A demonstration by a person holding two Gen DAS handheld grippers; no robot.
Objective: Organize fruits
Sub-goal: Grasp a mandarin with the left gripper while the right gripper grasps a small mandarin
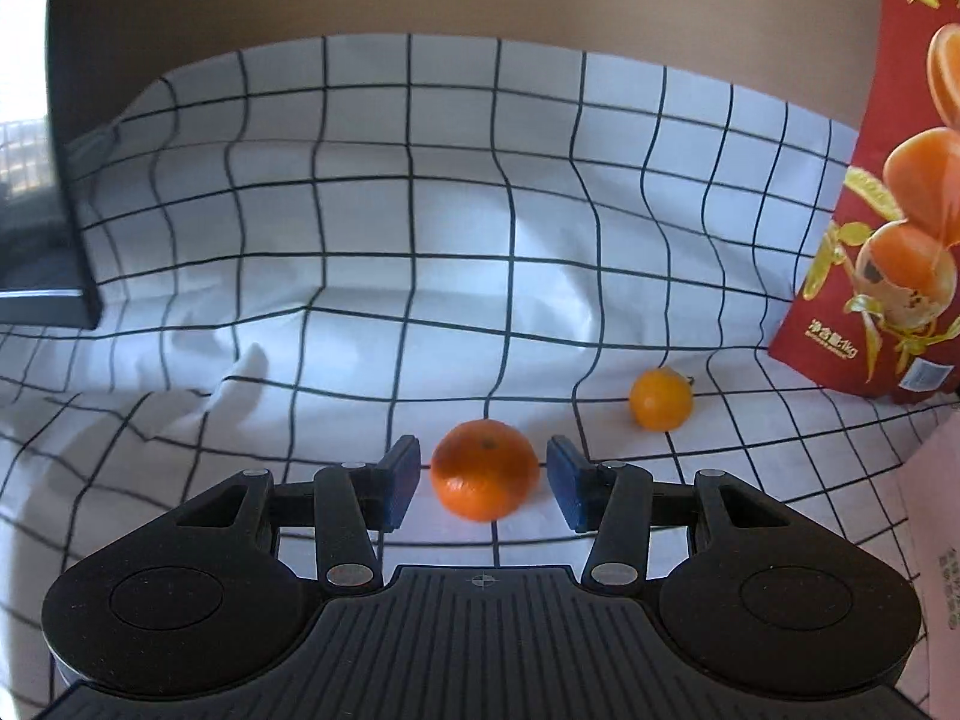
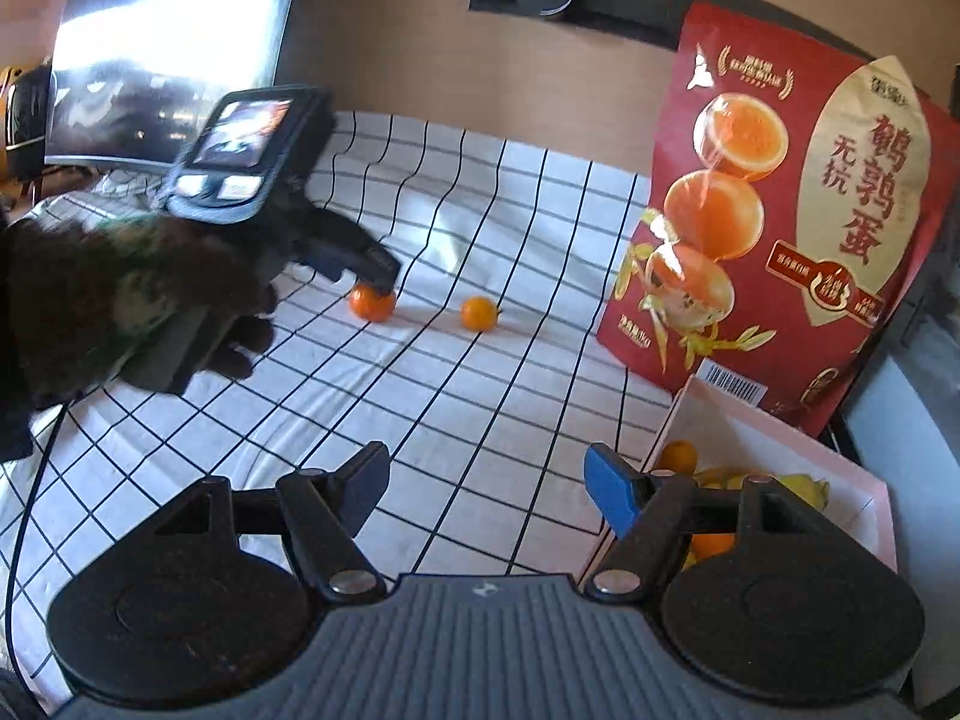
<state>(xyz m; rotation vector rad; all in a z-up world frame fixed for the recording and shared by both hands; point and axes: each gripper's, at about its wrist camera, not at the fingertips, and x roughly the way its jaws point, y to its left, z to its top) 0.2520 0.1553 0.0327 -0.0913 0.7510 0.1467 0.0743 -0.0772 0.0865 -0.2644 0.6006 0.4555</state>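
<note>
A mandarin (image 1: 485, 468) lies on the checked cloth (image 1: 360, 210) between the blue pads of my left gripper (image 1: 483, 457). Thin gaps show on both sides of it, so the gripper is open. A smaller yellow-orange fruit (image 1: 660, 399) lies further off to the right. In the right wrist view the left gripper (image 2: 375, 279), held by a gloved hand (image 2: 120, 300), tips down over the mandarin (image 2: 372, 303), with the small fruit (image 2: 479, 313) beside it. My right gripper (image 2: 486, 492) is open and holds nothing, next to a pink box (image 2: 780, 420) holding oranges and yellow fruit.
A tall red snack bag (image 2: 780, 210) stands at the back right behind the pink box, and also shows at the right edge (image 1: 870, 210). A dark monitor (image 2: 168, 48) stands at the back left. A black cable (image 2: 24, 510) runs along the left side.
</note>
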